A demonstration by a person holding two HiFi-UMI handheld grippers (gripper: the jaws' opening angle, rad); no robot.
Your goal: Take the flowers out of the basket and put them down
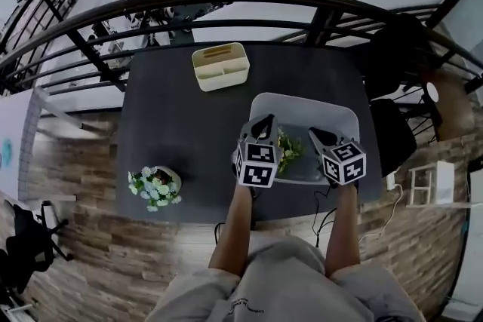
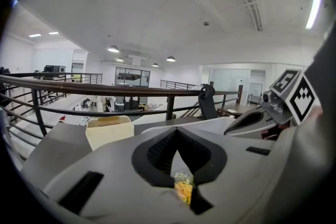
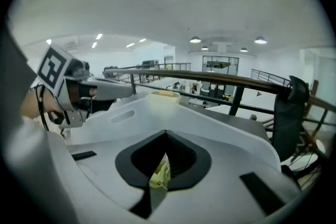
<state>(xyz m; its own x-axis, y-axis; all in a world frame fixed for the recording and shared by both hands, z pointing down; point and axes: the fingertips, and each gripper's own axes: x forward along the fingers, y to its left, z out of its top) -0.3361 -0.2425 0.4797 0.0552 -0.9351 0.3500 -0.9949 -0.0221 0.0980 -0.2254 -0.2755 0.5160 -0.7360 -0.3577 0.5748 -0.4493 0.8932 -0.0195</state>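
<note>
A pale grey basket (image 1: 332,113) stands on the dark table (image 1: 173,117), right of the middle. A small bunch of green and pale flowers (image 1: 290,147) lies in it, between my two grippers. My left gripper (image 1: 263,121) is shut at the bunch's left side, and a yellow flower bit (image 2: 183,187) shows pinched between its jaws. My right gripper (image 1: 315,133) is shut over the basket's front right, with a yellow-green leaf (image 3: 160,173) caught between its jaws. A second bunch of white and green flowers (image 1: 155,187) lies on the table at the front left.
A cream caddy (image 1: 220,65) with compartments stands at the table's far side. A black railing (image 1: 226,0) runs just behind the table with an open drop beyond. A dark chair (image 1: 392,132) stands by the table's right edge.
</note>
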